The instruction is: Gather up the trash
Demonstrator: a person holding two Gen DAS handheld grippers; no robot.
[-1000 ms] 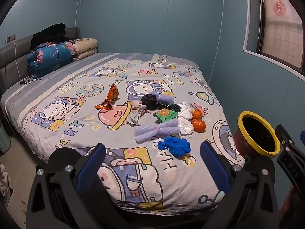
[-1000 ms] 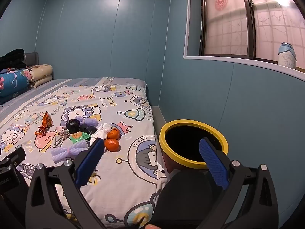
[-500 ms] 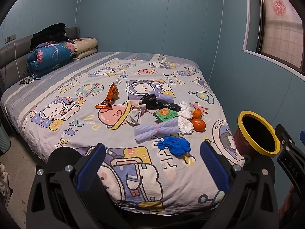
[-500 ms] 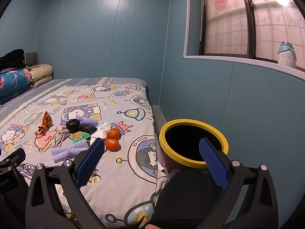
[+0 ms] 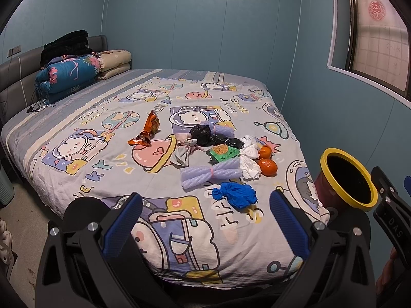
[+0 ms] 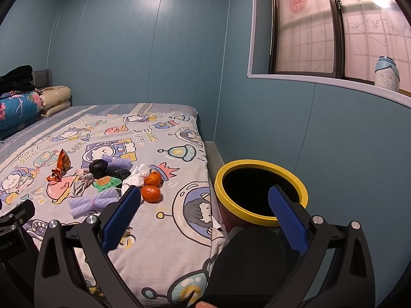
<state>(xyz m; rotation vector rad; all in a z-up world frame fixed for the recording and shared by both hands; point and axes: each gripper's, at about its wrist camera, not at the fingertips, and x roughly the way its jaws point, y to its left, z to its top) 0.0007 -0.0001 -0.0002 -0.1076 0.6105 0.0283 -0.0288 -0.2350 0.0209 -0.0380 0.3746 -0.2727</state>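
- Blue-padded fingers of the left claw (image 5: 205, 218) stand wide apart and empty above the near edge of the bed (image 5: 77, 179) in the left wrist view.
- Trash sits clustered mid-bed: a blue glove (image 5: 237, 195) nearest, a lilac foam wrap (image 5: 210, 173) behind it, white tissue (image 5: 249, 166) touching two oranges (image 5: 267, 166), a green packet (image 5: 222, 152), black bags (image 5: 203, 134) and an orange snack wrapper (image 5: 150, 131) set apart to the left.
- A yellow-rimmed bin (image 5: 346, 179) stands off the bed's right side.
- From the right wrist view, the right claw (image 6: 205, 218) is likewise spread and empty, with one pad (image 6: 287, 220) over the bin's (image 6: 223, 177) rim and the other toward the oranges (image 6: 151, 192).
- A bottle (image 6: 386, 74) stands on the window sill (image 6: 334, 82).
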